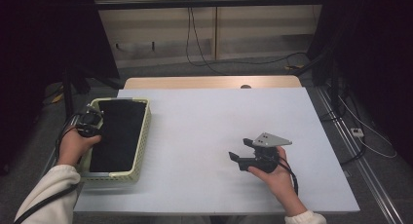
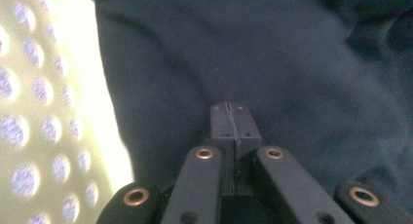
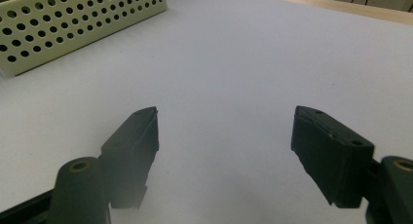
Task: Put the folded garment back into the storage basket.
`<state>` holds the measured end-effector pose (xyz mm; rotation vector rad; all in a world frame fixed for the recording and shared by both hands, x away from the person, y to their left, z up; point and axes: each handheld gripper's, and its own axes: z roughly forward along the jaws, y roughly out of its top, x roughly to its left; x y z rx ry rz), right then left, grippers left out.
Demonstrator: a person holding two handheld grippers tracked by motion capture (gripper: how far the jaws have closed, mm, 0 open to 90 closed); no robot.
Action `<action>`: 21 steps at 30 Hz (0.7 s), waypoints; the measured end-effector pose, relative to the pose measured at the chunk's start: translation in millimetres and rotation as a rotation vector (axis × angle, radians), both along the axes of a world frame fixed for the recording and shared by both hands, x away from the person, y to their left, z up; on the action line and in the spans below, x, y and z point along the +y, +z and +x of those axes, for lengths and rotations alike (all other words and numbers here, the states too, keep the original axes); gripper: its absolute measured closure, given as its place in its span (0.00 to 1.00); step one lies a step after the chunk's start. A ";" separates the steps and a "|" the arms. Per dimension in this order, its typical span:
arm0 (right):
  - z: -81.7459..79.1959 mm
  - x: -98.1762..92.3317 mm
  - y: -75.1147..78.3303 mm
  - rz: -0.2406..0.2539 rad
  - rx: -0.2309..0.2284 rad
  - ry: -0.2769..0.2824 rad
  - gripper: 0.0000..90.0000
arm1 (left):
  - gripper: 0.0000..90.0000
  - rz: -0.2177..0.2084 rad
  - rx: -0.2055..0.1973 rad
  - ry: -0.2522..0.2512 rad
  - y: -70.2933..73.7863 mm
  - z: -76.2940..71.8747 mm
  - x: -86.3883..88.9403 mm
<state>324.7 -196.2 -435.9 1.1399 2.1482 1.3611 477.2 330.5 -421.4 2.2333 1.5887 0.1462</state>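
Observation:
A pale yellow perforated basket [image 1: 142,136] stands at the table's left side with a dark cloth [image 1: 117,134] lying in it. My left gripper [image 1: 92,124] is at the basket's left rim, over the cloth. In the left gripper view its jaws are pressed together, left gripper [image 2: 233,118] tips right against the dark cloth [image 2: 272,63], with the basket wall [image 2: 44,112] beside them. I see no cloth between the jaws. My right gripper [image 1: 240,149] rests low over the white table, right of centre, jaws wide apart. The right gripper [image 3: 226,121] holds nothing.
The white table top [image 1: 209,112] stretches between the basket and the right gripper. The basket [image 3: 73,24] stands far off at the upper left in the right gripper view. A wooden strip [image 1: 209,82] borders the far edge. Cables lie on the floor beyond.

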 end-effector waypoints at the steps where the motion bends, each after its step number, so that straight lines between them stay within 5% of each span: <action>1: 0.4 0.1 -0.2 0.001 0.001 0.000 0.29 | 1.00 -0.034 -0.028 -0.009 4.1 5.5 -6.3; 12: 1.6 -1.0 -1.0 0.001 0.005 -0.001 0.29 | 1.00 -0.092 -0.148 -0.076 6.5 39.1 -63.9; 16: 1.5 -1.4 -2.0 0.004 0.009 0.000 0.29 | 1.00 -0.058 -0.124 -0.074 -9.8 50.3 -78.5; 21: 0.8 -1.3 -2.7 0.003 0.011 0.005 0.29 | 1.00 -0.093 -0.130 -0.028 -20.5 56.2 -79.4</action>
